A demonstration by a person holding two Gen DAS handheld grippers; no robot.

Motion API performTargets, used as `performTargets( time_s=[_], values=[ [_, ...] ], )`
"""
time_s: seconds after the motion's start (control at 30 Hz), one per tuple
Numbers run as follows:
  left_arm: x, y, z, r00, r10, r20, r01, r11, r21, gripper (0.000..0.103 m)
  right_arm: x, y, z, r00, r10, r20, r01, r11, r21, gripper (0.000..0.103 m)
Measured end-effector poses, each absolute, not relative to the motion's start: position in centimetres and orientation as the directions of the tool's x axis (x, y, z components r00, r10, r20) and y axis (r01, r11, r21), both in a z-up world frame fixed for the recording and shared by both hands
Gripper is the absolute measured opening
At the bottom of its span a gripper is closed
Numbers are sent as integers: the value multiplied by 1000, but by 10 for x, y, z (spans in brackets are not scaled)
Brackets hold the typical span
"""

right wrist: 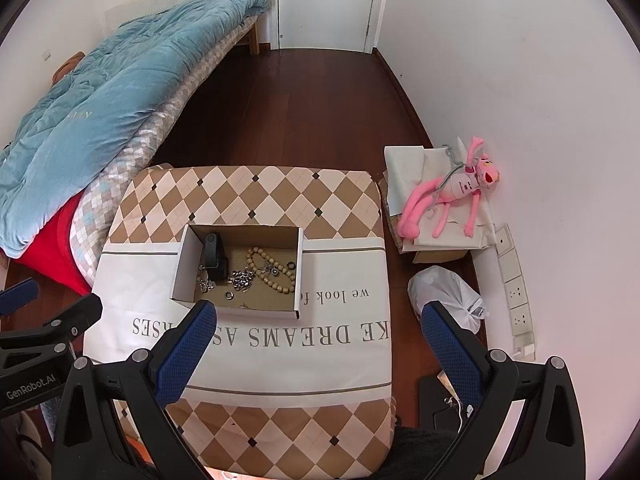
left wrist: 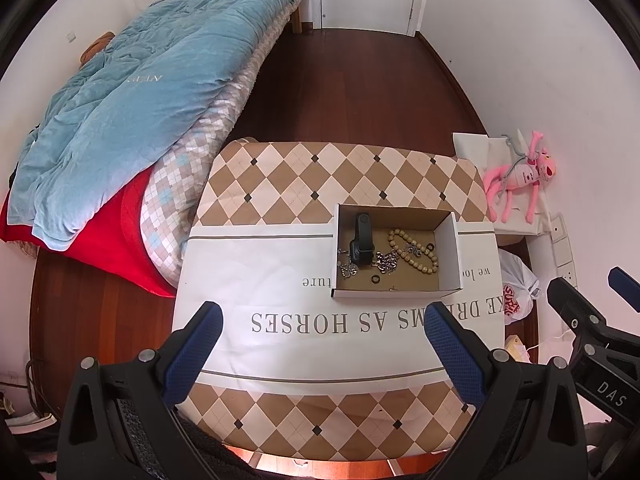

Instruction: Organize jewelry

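Nearest the cameras, the left claw [left wrist: 322,322] and the right claw [right wrist: 320,322] are both hanging spread wide over the cloth-covered surface [left wrist: 280,280], holding nothing. Just beyond them, an open cardboard box [left wrist: 394,294] is sitting on the surface with the jewelry lying loose on its floor. A black wristband [left wrist: 362,244] is lying at the box's left; it is probably light and flexible, best pinched across its strap. Silver chains [left wrist: 386,262] are lying in limp heaps beside it, likely slippery and prone to snagging, so gripping a bunched part looks safest. A string of wooden beads [left wrist: 412,252] is curling at the right, light and floppy, best pinched across one bead. Small dark rings [left wrist: 376,279] are looking fiddly to pick up. Further off, a bed [left wrist: 132,100] is standing along the wall.
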State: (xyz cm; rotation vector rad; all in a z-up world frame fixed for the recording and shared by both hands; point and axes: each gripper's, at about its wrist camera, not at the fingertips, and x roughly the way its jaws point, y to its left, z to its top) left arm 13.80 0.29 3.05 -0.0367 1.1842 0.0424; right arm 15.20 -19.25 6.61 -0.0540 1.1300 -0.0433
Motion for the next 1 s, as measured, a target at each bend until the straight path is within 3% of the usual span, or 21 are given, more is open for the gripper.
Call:
performTargets(
  time_s=[1.0],
  values=[
    [135, 7, 40, 393, 23, -919, -64, 998, -2, 103, 149, -183, 77, 437, -47, -898, -17, 998, -61, 103]
  ],
)
